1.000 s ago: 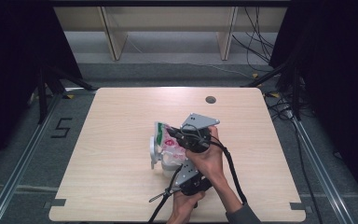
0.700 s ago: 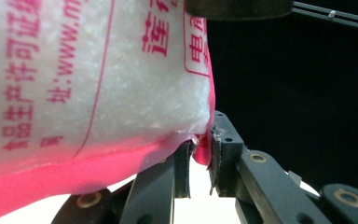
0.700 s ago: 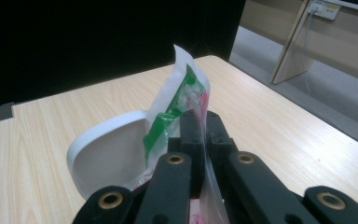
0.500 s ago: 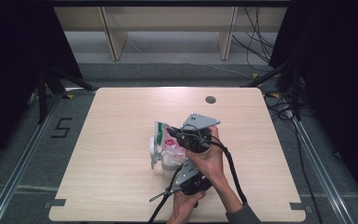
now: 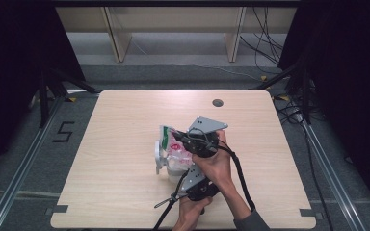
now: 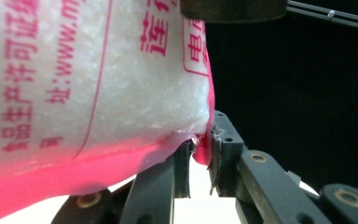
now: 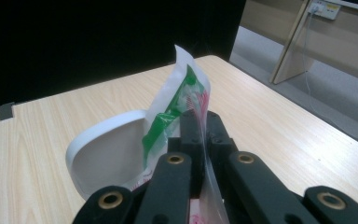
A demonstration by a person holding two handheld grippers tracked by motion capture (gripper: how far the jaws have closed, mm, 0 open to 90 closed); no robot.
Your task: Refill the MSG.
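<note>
Left gripper [image 6: 200, 163]: clamped on pink bottom corner of white granule-filled plastic bag [image 6: 98, 84], lifting it.
Right gripper [image 7: 200, 140]: pinching bag top, steadying mouth over white bowl [image 7: 107, 158] on desk [image 7: 37, 140], likely for pouring.

A light wooden table [image 5: 125, 144] stands on grey floor [image 5: 173, 72]; beyond it, wooden shelf legs [image 5: 118, 41], black curtains [image 5: 19, 43] flanking.

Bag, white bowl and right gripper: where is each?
bag [image 7: 192, 88] right gripper view, its upper edge
white bowl [image 7: 107, 154] right gripper view, its inner wall
right gripper [image 7: 200, 126] right gripper view, between jaw tips
</note>
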